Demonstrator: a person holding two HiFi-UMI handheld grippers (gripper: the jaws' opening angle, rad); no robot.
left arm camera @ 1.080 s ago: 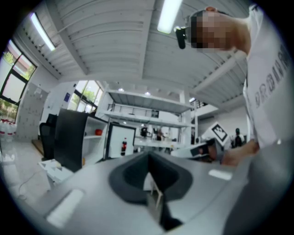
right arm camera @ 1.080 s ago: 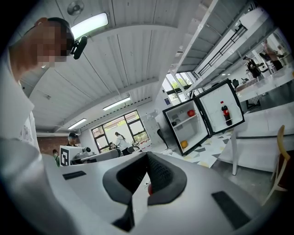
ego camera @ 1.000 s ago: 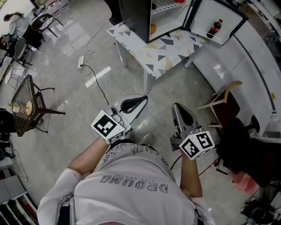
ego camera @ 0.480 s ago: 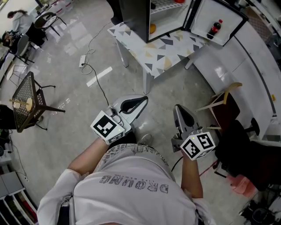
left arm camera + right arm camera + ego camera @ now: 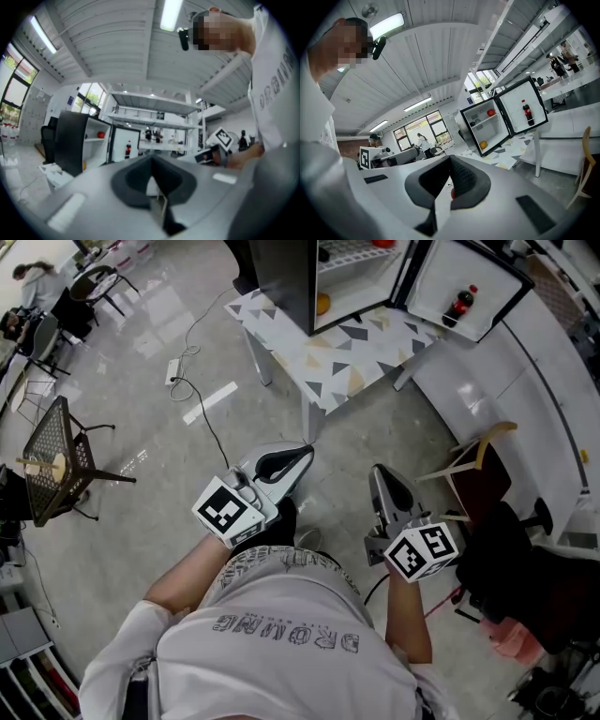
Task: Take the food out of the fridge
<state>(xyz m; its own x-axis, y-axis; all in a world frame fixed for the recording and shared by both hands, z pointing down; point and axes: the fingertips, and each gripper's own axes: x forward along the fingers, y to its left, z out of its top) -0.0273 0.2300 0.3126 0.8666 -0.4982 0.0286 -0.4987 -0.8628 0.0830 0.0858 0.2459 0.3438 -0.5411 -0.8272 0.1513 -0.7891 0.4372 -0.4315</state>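
Observation:
A black mini fridge (image 5: 286, 277) stands on a patterned table (image 5: 347, 352) with its door swung open. Inside it, an orange fruit (image 5: 322, 303) lies low and a red item (image 5: 491, 112) sits on the upper shelf. A cola bottle (image 5: 457, 302) stands in the door. My left gripper (image 5: 305, 451) and right gripper (image 5: 375, 470) are held level in front of the person, well short of the table. Both are shut with nothing between the jaws. The left gripper view shows the fridge (image 5: 70, 145) far off. The right gripper view shows the orange fruit (image 5: 483, 145) too.
A white counter (image 5: 525, 390) runs along the right, with a wooden hanger-like frame (image 5: 473, 451) and a dark chair (image 5: 516, 559) beside it. A power strip with its cable (image 5: 175, 371) lies on the floor. A black mesh stand (image 5: 61, 460) is at the left.
The person and both grippers have edged slightly nearer the table. Both pairs of jaws stay together.

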